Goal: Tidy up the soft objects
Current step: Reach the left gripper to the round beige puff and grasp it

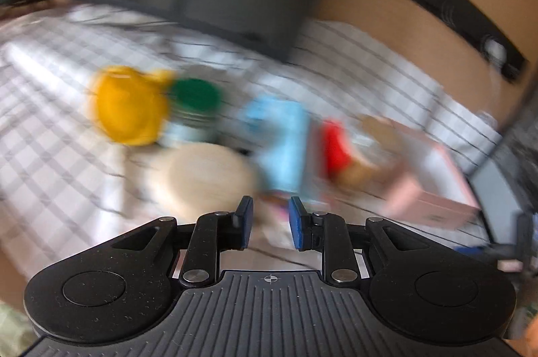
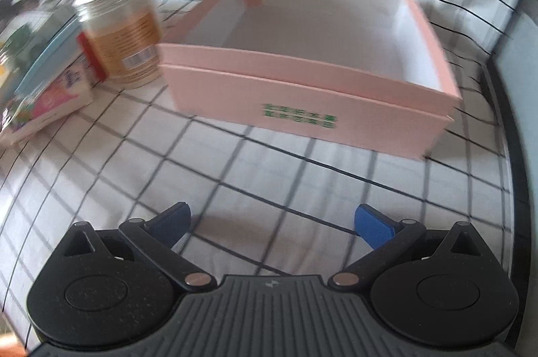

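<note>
blue rubbery pads tip the left gripper (image 1: 270,224), whose jaws stand a narrow gap apart and hold nothing; the right gripper (image 2: 271,227) is spread wide and also empty, hovering over the checked cloth (image 2: 235,175) that covers the bench. straight ahead of the right gripper sits the pink box (image 2: 302,94), a shallow cardboard tray with a white inside and green print on its near wall, nothing in it. beside the box stands a plastic jar (image 2: 124,30) with an orange label, then a flat printed packet (image 2: 50,94) further left. the left view is badly smeared by motion, so shapes are only guesses: a yellow rounded thing (image 1: 127,104), a green lid (image 1: 196,94), a pale round cushion-like lump (image 1: 205,175), a light blue piece (image 1: 282,141) and a red one (image 1: 336,148), clustered near the pink box. i judge the sorting barely begun: the next move calls for choosing a soft piece, closing gently on its bulk, and carrying it to the box.
</note>
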Tool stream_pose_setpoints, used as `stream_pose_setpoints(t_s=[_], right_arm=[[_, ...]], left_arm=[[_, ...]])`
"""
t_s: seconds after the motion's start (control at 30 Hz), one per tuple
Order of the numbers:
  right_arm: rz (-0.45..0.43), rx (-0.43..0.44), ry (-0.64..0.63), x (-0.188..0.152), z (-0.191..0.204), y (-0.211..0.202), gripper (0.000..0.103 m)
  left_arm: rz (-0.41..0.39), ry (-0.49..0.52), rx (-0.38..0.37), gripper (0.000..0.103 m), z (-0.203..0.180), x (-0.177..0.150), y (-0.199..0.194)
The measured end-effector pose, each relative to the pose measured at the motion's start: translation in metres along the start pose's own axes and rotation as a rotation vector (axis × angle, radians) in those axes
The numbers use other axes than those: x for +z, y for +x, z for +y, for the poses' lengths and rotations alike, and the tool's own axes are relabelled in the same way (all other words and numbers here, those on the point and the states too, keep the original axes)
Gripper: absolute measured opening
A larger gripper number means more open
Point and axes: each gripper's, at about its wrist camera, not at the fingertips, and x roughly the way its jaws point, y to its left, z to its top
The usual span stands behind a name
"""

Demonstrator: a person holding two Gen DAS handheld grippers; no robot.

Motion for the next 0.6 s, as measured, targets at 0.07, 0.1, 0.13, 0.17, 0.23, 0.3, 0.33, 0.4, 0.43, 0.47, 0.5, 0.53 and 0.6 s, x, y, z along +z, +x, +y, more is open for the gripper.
stream_pose_setpoints(t_s=[0.07, 0.1, 0.13, 0.17, 0.23, 0.3, 0.33, 0.4, 0.43, 0.47, 0.5, 0.53, 0.6], right_arm=[[0.032, -0.009, 0.026, 0.005, 0.001, 0.001, 0.103], [0.045, -0.020, 0.052, 0.007, 0.001, -0.001, 0.103], [0.045, -0.026, 0.071, 0.010, 0.002, -0.005, 0.103], [0.028, -0.025, 0.076, 0.013, 0.007, -0.012, 0.103], [-0.040, -0.025, 0.038, 0.021, 0.028, -0.034, 0.103], [-0.111, -0.038, -0.030, 0.032, 0.060, -0.054, 0.103], [-0.148, -0.038, -0.082, 0.038, 0.083, -0.063, 0.103], [-0.213, -0.028, -0.170, 0.052, 0.126, -0.076, 0.103], [-0.248, -0.010, -0.196, 0.060, 0.148, -0.080, 0.102], [-0.270, 0.017, -0.206, 0.065, 0.165, -0.083, 0.102], [-0.286, 0.049, -0.210, 0.072, 0.184, -0.082, 0.093], [-0.286, 0.079, -0.214, 0.078, 0.202, -0.079, 0.077], [-0.254, 0.129, -0.227, 0.087, 0.232, -0.067, 0.046]], left_arm=[[0.006, -0.070, 0.036, 0.026, 0.033, 0.009, 0.003], [0.010, -0.118, 0.040, 0.026, 0.050, 0.012, 0.004], [0.013, -0.155, 0.031, 0.026, 0.064, 0.015, 0.006], [0.018, -0.187, 0.010, 0.025, 0.076, 0.016, 0.008], [0.049, -0.243, -0.050, 0.026, 0.096, 0.020, 0.016], [0.083, -0.291, -0.101, 0.026, 0.111, 0.024, 0.027], [0.093, -0.302, -0.117, 0.026, 0.113, 0.026, 0.032], [0.112, -0.302, -0.157, 0.026, 0.118, 0.031, 0.041], [0.118, -0.297, -0.178, 0.026, 0.121, 0.034, 0.043], [0.127, -0.290, -0.202, 0.026, 0.124, 0.037, 0.046], [0.141, -0.278, -0.236, 0.026, 0.128, 0.042, 0.048], [0.158, -0.263, -0.266, 0.026, 0.131, 0.046, 0.054], [0.192, -0.230, -0.305, 0.026, 0.137, 0.054, 0.062]])
